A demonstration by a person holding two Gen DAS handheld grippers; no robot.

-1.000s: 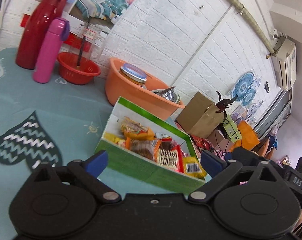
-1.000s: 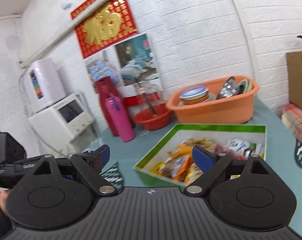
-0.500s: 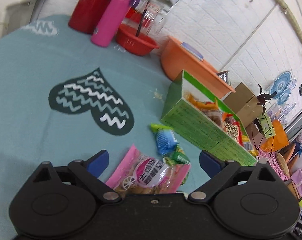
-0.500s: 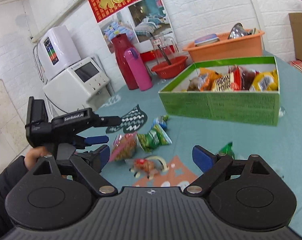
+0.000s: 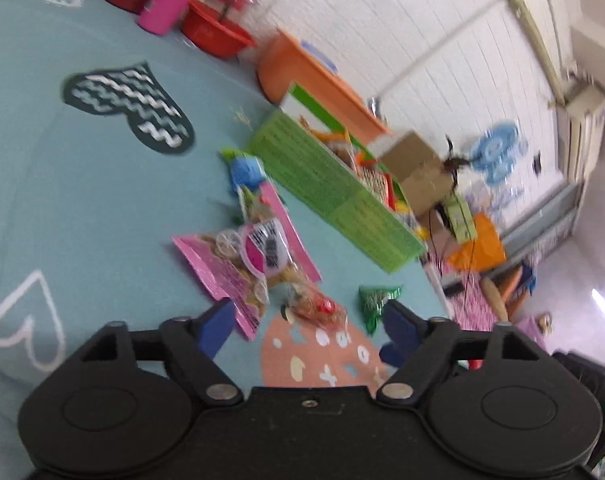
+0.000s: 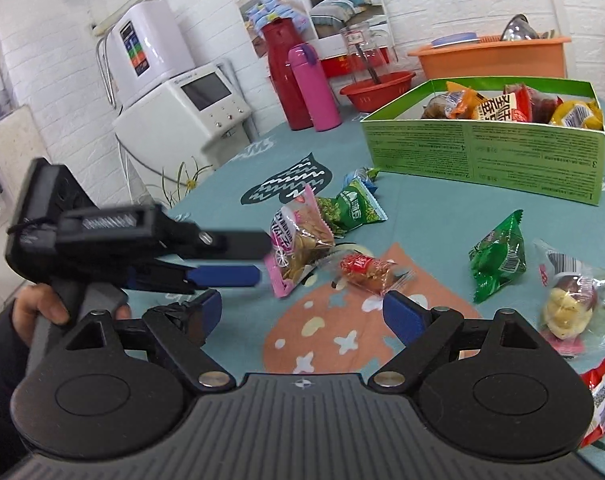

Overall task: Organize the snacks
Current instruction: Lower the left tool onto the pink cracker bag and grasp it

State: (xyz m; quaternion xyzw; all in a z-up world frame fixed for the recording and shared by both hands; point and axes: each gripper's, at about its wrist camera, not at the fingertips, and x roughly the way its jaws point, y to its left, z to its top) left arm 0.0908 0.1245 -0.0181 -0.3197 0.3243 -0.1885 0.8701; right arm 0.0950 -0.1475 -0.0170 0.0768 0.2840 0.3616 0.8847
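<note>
Snacks [image 6: 366,270] lie loose before both gaping tongs [image 6: 302,312], box [image 6: 482,160] beyond

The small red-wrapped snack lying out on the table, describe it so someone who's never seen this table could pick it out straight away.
Start at the green box of snacks on the teal tablecloth, then come toward the camera to the orange patch with white stars. The red-wrapped snack lies at that patch's far edge, between the pink bag and a green packet. It is the only small red one with clear twisted ends.
</note>
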